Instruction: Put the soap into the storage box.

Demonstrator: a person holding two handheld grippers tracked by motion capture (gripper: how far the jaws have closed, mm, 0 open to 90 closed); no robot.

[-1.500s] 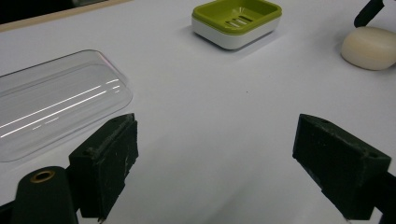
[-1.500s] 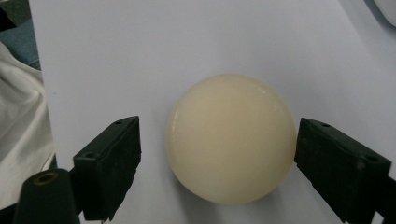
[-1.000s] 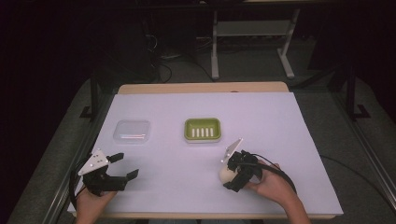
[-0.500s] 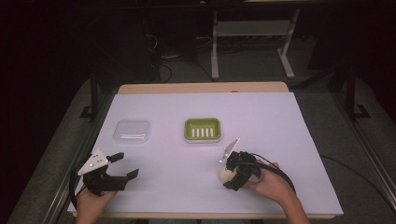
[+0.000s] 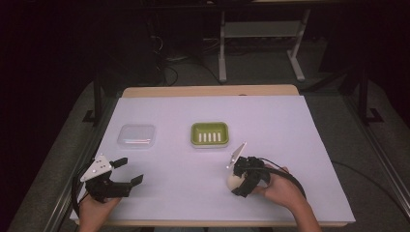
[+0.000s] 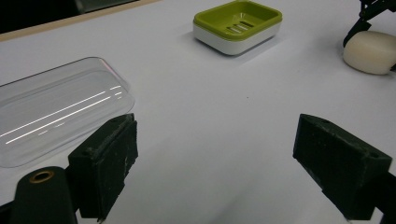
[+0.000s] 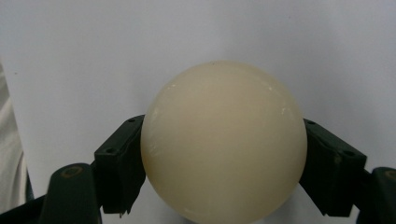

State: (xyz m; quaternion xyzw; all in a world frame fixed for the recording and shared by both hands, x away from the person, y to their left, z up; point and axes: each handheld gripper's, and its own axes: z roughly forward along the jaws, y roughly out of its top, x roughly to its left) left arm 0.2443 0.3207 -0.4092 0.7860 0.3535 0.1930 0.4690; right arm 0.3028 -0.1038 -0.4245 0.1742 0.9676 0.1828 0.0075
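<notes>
White tabletop (image 5: pixel 300 145), dark room: right gripper (image 5: pixel 240 182) is pinching a cream soap bar (image 7: pixel 223 142) by its sides near front edge, likely firm but slick w/ rounded flanks; left gripper (image 5: pixel 126 170) is hovering spread, holding nothing.

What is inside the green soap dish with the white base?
The green soap dish holds nothing: its tray shows bare drain slots. The cream rounded soap bar sits apart, clamped in the right gripper. Below the slots is hidden.

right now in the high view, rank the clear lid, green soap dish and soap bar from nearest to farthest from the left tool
1. Clear lid, just ahead of the left tool.
2. Green soap dish, mid-table, ahead and to the right.
3. Soap bar, far right, gripped by the right tool.
</notes>
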